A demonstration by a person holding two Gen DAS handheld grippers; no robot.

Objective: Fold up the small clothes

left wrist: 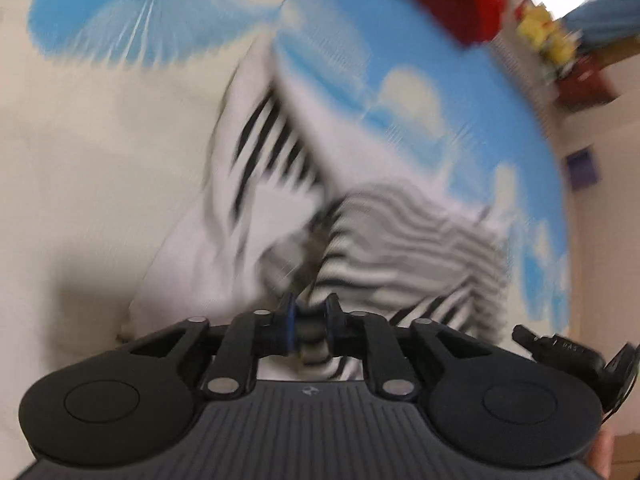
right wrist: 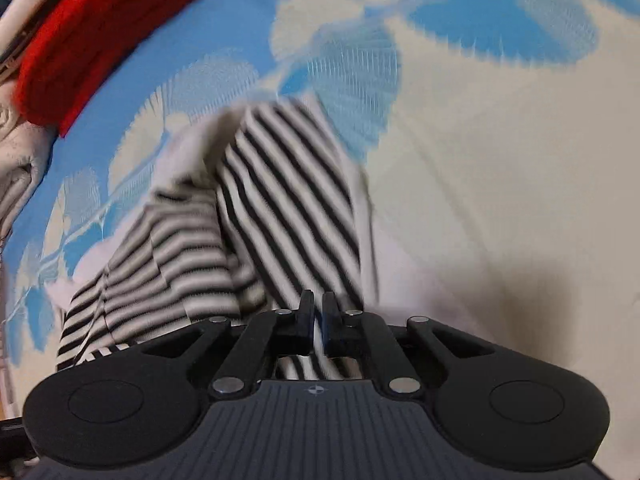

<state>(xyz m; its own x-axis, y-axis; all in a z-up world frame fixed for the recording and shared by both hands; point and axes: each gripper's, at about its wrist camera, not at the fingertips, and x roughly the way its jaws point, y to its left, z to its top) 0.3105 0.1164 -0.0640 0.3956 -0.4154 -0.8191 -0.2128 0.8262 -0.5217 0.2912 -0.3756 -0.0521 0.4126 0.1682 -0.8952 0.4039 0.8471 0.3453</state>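
Striped garment (right wrist: 280, 200) pinched by right hand-held gripper (right wrist: 318, 316); left hand-held gripper (left wrist: 311, 320) pinches its bunched edge

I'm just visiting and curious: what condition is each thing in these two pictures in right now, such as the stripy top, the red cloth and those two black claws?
Striped garment: crumpled, partly lifted off the bedsheet, not yet folded.
Left gripper: narrowly apart, with striped fabric pinched between its fingers.
Right gripper: nearly shut, clamped on a fold of the striped garment.
Red cloth: lying bunched at the bed's edge, untouched.
Bedsheet: spread out beneath everything.
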